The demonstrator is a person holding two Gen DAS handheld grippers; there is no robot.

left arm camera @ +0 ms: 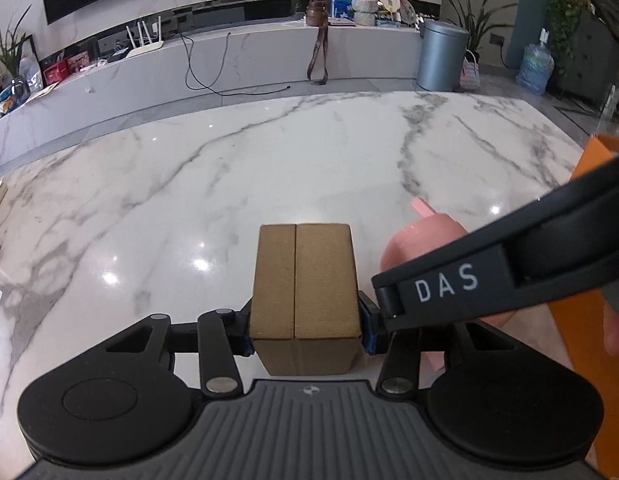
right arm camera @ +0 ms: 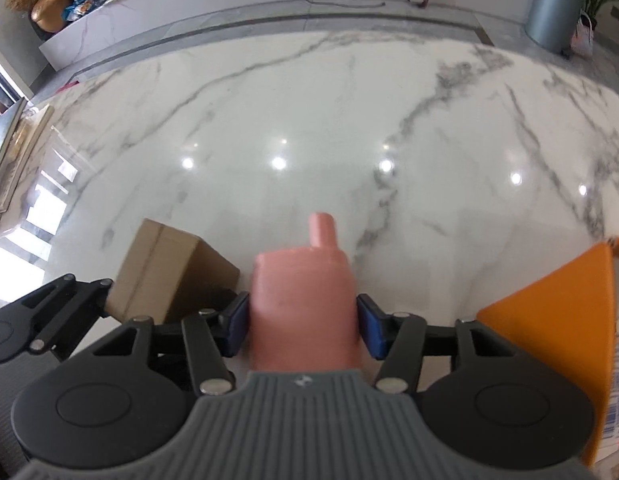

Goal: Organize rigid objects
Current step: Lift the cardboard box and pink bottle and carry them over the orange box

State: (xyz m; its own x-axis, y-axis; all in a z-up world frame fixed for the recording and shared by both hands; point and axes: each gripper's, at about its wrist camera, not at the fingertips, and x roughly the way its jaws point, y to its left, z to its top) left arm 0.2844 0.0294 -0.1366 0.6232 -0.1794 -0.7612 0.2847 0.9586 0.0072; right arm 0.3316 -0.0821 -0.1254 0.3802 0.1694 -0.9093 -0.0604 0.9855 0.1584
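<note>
My left gripper is shut on a small brown cardboard box and holds it over the white marble table. My right gripper is shut on a pink bottle-shaped object with a narrow neck pointing away. In the left wrist view the pink object sits just right of the box, partly hidden behind the right gripper's black arm. In the right wrist view the box and the left gripper's linkage lie to the left.
An orange box stands at the right, close to the right gripper; it also shows in the left wrist view. Beyond the table are a low marble bench, a grey bin and a water jug.
</note>
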